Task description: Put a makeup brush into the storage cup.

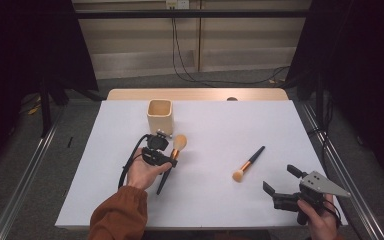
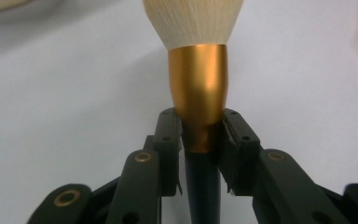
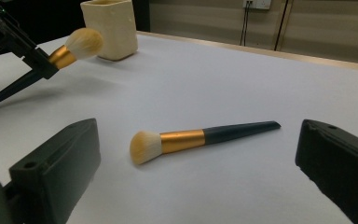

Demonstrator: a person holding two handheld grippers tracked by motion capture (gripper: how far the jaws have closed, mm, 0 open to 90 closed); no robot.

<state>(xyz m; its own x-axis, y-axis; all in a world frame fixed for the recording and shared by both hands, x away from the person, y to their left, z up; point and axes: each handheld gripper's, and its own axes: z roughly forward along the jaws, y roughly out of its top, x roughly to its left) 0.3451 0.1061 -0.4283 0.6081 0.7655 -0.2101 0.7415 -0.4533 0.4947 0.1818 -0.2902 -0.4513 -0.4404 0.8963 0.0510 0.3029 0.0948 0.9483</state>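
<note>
My left gripper (image 1: 172, 159) is shut on a makeup brush (image 1: 175, 152) with a gold ferrule, pale bristles and a dark handle, held above the table just in front of the cream square cup (image 1: 159, 115). In the left gripper view the pads (image 2: 170, 140) clamp the ferrule's lower end (image 2: 198, 98), bristles pointing away. The right gripper view shows this held brush (image 3: 72, 49) raised near the cup (image 3: 109, 27). A second, similar brush (image 1: 248, 163) lies flat on the white table, bristles toward me. My right gripper (image 1: 281, 180) stands open at the front right, with that brush (image 3: 191, 138) lying ahead of its jaws.
The white tabletop (image 1: 215, 125) has a wooden strip along its far edge (image 1: 197, 94). Metal rails run along both sides of the table, and cables hang at the back wall. A sleeved forearm (image 1: 117, 215) comes in at the bottom left.
</note>
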